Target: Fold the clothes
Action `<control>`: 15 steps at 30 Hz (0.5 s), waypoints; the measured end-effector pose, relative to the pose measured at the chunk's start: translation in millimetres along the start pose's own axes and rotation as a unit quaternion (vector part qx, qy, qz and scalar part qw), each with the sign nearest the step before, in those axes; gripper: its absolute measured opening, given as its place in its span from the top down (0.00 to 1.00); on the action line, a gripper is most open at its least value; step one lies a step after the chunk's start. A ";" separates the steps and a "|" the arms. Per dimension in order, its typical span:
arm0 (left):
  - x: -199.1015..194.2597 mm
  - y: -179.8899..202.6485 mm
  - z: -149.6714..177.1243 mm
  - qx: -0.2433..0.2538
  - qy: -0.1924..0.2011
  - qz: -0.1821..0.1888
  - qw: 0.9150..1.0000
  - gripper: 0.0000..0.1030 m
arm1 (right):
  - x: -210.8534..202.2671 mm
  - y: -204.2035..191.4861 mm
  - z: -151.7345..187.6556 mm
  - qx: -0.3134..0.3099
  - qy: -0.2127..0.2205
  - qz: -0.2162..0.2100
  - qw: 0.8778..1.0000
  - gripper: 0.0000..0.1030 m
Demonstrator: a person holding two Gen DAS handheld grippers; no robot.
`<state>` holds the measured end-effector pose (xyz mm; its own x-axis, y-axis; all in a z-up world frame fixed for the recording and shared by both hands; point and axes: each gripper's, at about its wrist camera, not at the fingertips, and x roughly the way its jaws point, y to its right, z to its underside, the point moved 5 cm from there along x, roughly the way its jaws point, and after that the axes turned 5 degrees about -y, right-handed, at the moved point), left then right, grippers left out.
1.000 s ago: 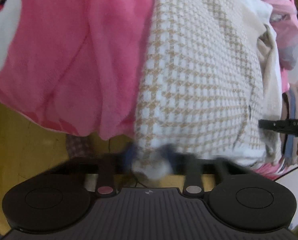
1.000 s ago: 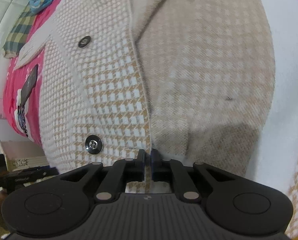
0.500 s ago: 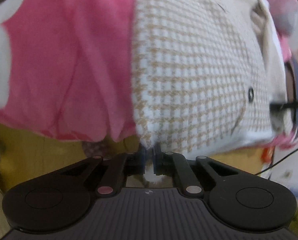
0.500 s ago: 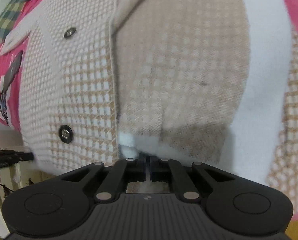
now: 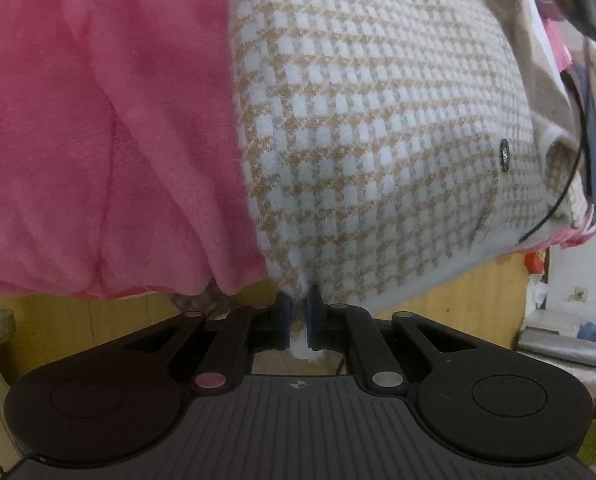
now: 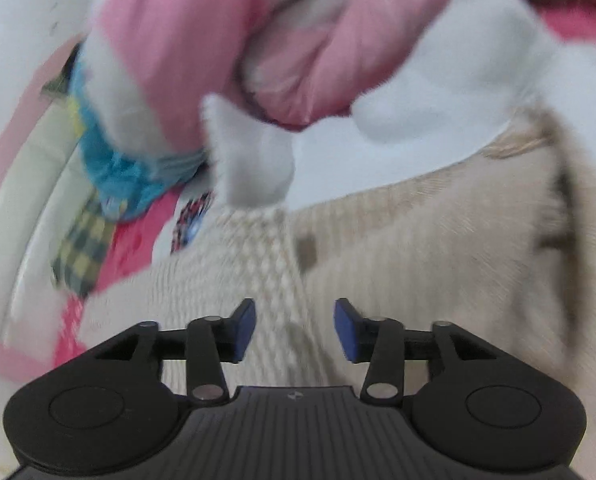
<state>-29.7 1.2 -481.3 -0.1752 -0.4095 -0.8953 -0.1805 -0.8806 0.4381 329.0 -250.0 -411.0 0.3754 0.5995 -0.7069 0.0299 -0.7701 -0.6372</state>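
Each wrist camera looks forward over its own claw, close above the checked jacket (image 5: pixel 378 120), which both views share.

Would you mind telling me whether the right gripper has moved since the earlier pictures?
Yes. The right gripper, jaws opening with nothing between them, has left the checked jacket's hem and travelled up its length toward the pink clothes.

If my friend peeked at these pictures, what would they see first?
Probably the big checked beige-and-white cardigan, filling the middle of the left view beside a bright pink blanket. The left gripper at the bottom pinches the cardigan's hem between its fingers. In the blurry right view, the right gripper is opening above the cardigan with nothing between its blue fingers, and a blue cloth peeks in on the left.
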 end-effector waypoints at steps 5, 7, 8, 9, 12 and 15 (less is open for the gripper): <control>4.1 -5.9 -6.7 -0.004 -0.013 0.014 1.000 0.95 | 40.7 15.5 -0.1 0.085 -0.044 -0.086 0.992 0.52; 5.1 -6.8 -8.8 -0.009 -0.016 0.020 1.000 0.95 | 34.7 3.0 7.7 0.081 -0.034 -0.111 0.990 0.95; 5.7 -7.7 -9.9 -0.012 -0.018 0.023 1.000 0.95 | 27.4 -3.4 10.4 0.071 -0.019 -0.110 0.991 0.95; 6.2 -8.5 -11.0 -0.016 -0.019 0.026 0.999 0.95 | 19.0 -9.5 12.9 0.060 -0.002 -0.108 0.992 0.96; 7.3 -9.7 -13.4 -0.022 -0.024 0.032 0.999 0.95 | 5.4 -6.8 18.2 0.037 0.045 -0.023 0.998 0.96; 7.1 -13.2 -16.5 -0.020 -0.030 0.035 0.999 0.95 | 18.3 5.9 25.8 0.007 0.047 0.122 0.991 0.96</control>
<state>-12.6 6.0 -494.8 -0.2442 -0.4558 -0.8559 -0.1281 -0.8597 0.4944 312.1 -238.0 -435.6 0.4539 0.3715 -0.8099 -0.0861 -0.8864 -0.4548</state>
